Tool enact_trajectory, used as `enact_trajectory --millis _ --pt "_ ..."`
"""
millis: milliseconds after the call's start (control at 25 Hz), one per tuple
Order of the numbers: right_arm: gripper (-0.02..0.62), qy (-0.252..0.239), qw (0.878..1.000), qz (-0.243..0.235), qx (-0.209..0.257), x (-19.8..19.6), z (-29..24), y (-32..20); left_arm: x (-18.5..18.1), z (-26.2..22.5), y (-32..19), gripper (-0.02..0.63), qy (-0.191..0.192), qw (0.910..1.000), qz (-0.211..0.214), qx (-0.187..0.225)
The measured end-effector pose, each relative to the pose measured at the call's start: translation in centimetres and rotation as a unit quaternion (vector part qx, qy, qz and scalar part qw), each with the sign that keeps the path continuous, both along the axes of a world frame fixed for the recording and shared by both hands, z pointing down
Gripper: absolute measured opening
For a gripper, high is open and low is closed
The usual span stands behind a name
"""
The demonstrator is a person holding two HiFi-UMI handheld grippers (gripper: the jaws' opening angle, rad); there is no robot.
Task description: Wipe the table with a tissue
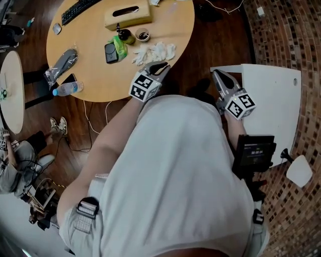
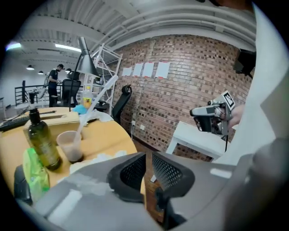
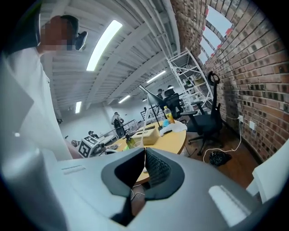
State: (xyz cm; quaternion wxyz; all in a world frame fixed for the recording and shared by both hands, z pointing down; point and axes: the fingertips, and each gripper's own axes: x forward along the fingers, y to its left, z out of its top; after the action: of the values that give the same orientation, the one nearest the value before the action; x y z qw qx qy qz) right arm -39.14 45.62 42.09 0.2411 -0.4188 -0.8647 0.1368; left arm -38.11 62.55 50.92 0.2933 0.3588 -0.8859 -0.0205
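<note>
Dark wood flooring and a curved brick wall [image 1: 281, 35] surround a round wooden table [image 1: 170, 22], seen from the head view. A crumpled white tissue [image 1: 154, 52] lies on the table near its rim, at about 4 o'clock from the table's centre, with nothing gripping it. At the tissue's 9 o'clock lie a black phone [image 1: 111, 52] and a green packet [image 1: 120, 46]. At its 10 o'clock stand a dark bottle [image 1: 123, 35] and a small cup [image 1: 142, 35], and a tissue box [image 1: 128, 15] sits further off at 11 o'clock. A keyboard [image 1: 77, 10] lies at the table's 11 o'clock edge and a water bottle [image 1: 67, 89] at its 7 o'clock edge. The left tool [image 1: 161, 66] hovers just beside the tissue, at its 5 o'clock, with its jaws a narrow slit apart and nothing between them. The right tool [image 1: 217, 74] is well apart at the left tool's 3 o'clock, off the table, by the corner of a white side table [image 1: 271, 100]. Its jaw tips meet and it holds nothing.
</note>
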Motion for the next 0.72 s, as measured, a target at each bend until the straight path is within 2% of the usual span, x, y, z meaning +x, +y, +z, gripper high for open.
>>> enact_trajectory --millis 120,280,400,520,600,720 --pt "0.009 -0.004 0.999 -0.032 -0.004 -1.2 -0.2 1.1 -0.3 0.4 2.8 0.076 -0.001 0.9985 -0.05 -0.021" --pt "0.009 0.001 0.999 -0.053 0.001 -2.4 -0.1 1.5 -0.6 3.1 5.9 0.205 0.032 0.9932 -0.09 -0.067" --pt "0.009 -0.005 0.998 -0.065 0.005 -2.9 -0.3 1.7 -1.5 5.4 7.7 0.219 0.059 0.986 -0.108 -0.112" --pt "0.009 -0.004 0.998 -0.057 0.008 -2.9 -0.3 0.9 -2.1 7.2 7.8 0.229 0.086 0.9813 -0.109 -0.134" --pt "0.009 -0.001 0.999 -0.042 0.008 -3.0 -0.3 0.0 -2.3 8.2 7.3 0.262 0.103 0.9798 -0.096 -0.142" --pt "0.009 0.002 1.0 -0.021 0.007 -3.1 -0.3 -1.1 -2.0 9.4 6.7 0.273 0.119 0.9763 -0.074 -0.165"
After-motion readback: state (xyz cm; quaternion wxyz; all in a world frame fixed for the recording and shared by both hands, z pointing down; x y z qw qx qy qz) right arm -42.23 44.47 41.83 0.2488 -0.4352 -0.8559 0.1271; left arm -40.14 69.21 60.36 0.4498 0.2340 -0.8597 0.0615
